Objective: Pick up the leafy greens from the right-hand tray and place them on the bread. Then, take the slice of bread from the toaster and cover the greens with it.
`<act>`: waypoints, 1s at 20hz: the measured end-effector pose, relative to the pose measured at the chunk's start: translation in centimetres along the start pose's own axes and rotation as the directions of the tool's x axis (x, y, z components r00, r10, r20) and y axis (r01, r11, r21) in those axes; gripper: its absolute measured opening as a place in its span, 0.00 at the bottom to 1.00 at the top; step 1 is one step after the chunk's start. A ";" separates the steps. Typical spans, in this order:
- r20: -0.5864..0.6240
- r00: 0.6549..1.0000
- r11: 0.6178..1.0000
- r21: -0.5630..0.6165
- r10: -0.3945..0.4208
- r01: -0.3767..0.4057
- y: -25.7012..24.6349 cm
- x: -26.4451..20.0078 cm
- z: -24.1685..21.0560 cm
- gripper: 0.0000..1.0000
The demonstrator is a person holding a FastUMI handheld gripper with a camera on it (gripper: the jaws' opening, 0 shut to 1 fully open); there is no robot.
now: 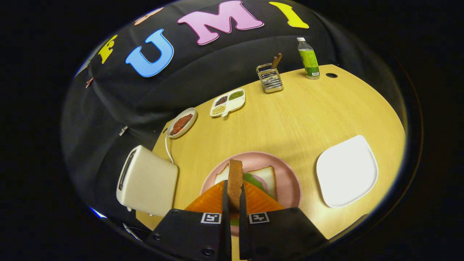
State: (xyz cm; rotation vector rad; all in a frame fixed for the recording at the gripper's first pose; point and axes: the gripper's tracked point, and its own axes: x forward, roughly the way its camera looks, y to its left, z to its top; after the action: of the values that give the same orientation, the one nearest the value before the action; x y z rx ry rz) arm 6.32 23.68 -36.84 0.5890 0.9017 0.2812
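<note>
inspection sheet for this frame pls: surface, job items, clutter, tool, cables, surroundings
Surface: wooden table, with a round grommet hole.
Job's things: bread slice held edge-on over pink plate; plate carries base bread with greens; toaster; white tray.
Clutter: divided dish of beans, oval dish of reddish food, wire utensil holder, bottle.
Grippers: tool shut on bread slice.
Cables: white cord beside the toaster.
Surroundings: black cloth wall.

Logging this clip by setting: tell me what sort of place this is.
Likely a staged kitchen-table booth: a toaster, a pink plate with bread and a sectioned dish sit on a wooden table. The gripper grips a bread slice.
</note>
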 end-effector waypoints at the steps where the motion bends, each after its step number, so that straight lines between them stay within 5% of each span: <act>1: -0.012 1.000 1.000 -0.009 -0.007 0.007 -0.5 0.4 -0.2 0.13; 4: -0.037 0.997 0.995 -0.076 -0.071 0.068 -3.4 0.9 -0.2 0.24; 7: -0.043 0.988 0.976 -0.168 -0.145 0.136 -5.4 1.6 -0.8 0.54; 12: 0.004 0.992 0.971 -0.204 -0.128 0.126 -5.3 0.3 0.5 0.86; 13: 0.023 0.991 0.967 -0.219 -0.130 0.132 -5.4 0.1 0.9 0.98; 20: 0.141 0.988 0.951 -0.291 -0.068 0.107 -5.0 -6.2 5.1 0.99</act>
State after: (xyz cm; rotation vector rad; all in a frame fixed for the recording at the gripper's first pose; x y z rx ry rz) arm 6.59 14.93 -33.27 0.2829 0.7403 0.2887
